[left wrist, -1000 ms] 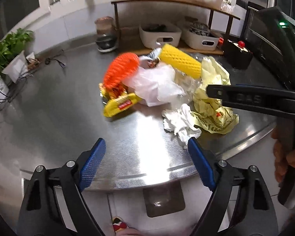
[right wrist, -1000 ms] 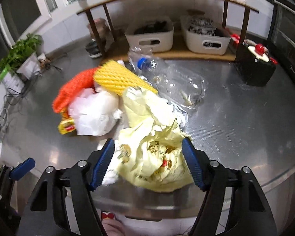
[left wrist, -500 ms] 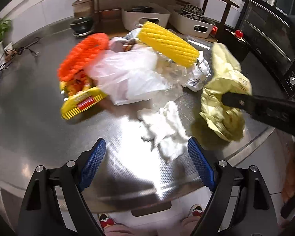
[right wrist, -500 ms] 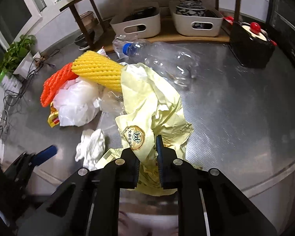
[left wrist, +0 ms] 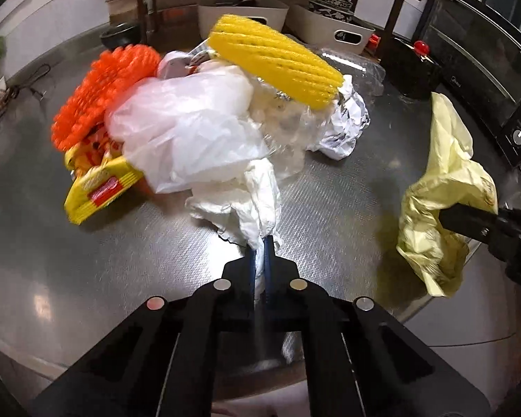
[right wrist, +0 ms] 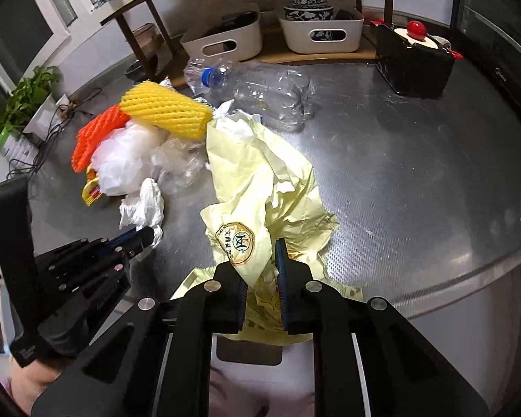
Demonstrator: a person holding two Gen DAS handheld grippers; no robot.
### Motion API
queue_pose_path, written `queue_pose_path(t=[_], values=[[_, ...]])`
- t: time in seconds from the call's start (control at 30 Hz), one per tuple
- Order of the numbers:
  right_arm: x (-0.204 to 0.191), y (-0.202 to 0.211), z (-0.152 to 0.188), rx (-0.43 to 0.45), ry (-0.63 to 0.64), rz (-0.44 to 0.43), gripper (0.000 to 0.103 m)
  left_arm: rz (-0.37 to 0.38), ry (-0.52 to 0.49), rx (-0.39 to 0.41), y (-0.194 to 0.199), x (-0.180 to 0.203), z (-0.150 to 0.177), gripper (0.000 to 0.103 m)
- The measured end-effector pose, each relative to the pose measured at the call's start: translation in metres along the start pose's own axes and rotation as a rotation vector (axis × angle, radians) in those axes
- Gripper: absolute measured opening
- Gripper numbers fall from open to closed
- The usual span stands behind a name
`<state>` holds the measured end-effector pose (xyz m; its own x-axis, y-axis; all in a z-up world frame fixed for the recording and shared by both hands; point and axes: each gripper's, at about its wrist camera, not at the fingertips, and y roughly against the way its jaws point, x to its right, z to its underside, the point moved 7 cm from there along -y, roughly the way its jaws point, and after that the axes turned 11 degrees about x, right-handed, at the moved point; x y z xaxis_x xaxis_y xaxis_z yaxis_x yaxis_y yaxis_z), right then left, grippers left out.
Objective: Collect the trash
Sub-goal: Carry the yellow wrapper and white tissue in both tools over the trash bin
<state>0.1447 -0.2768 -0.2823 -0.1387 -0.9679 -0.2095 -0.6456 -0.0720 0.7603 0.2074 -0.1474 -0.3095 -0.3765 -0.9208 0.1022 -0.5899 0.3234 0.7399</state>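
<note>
A trash pile lies on the steel counter [left wrist: 87, 260]: a yellow foam net [left wrist: 274, 62], an orange foam net [left wrist: 100, 93], a white plastic bag [left wrist: 191, 128], a yellow snack wrapper [left wrist: 97, 187], a clear plastic bottle [right wrist: 260, 83]. My left gripper [left wrist: 259, 243] is shut on a crumpled white tissue [left wrist: 243, 205] at the pile's near edge; it also shows in the right wrist view [right wrist: 142, 236]. My right gripper [right wrist: 260, 260] is shut on a pale yellow plastic bag [right wrist: 260, 180], also seen at the right of the left wrist view [left wrist: 444, 187].
A wooden shelf with two white bins [right wrist: 225, 40] and stacked bowls [right wrist: 305, 1] stands at the back. A black box with a red knob [right wrist: 416, 59] sits back right, an oven [left wrist: 486, 69] at the right. A potted plant [right wrist: 24, 104] and cables lie far left.
My left gripper moved in and closed on the white tissue. My right gripper, closed on the yellow bag, has pulled it toward the counter's front right.
</note>
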Motion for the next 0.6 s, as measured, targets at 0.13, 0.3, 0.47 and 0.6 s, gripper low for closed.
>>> queue_pose_path(t=[0.13,0.3,0.47,0.6], values=[[-0.008,0.011,0.012,0.001,0.015,-0.022,0.016,-0.008,0.002,0.006,0.02,-0.003,0.011,0.001],[-0.023,0.029,0.038,-0.007,0.033,-0.066,0.016,-0.039,0.013,-0.017,0.057,-0.011,0.037,0.001],[-0.039,0.049,0.067,-0.017,0.064,-0.085,0.016,-0.047,0.037,-0.022,0.094,-0.021,0.063,0.001],[-0.047,0.058,0.093,-0.038,0.083,-0.087,0.016,-0.048,0.069,-0.024,0.121,-0.026,0.088,0.001]])
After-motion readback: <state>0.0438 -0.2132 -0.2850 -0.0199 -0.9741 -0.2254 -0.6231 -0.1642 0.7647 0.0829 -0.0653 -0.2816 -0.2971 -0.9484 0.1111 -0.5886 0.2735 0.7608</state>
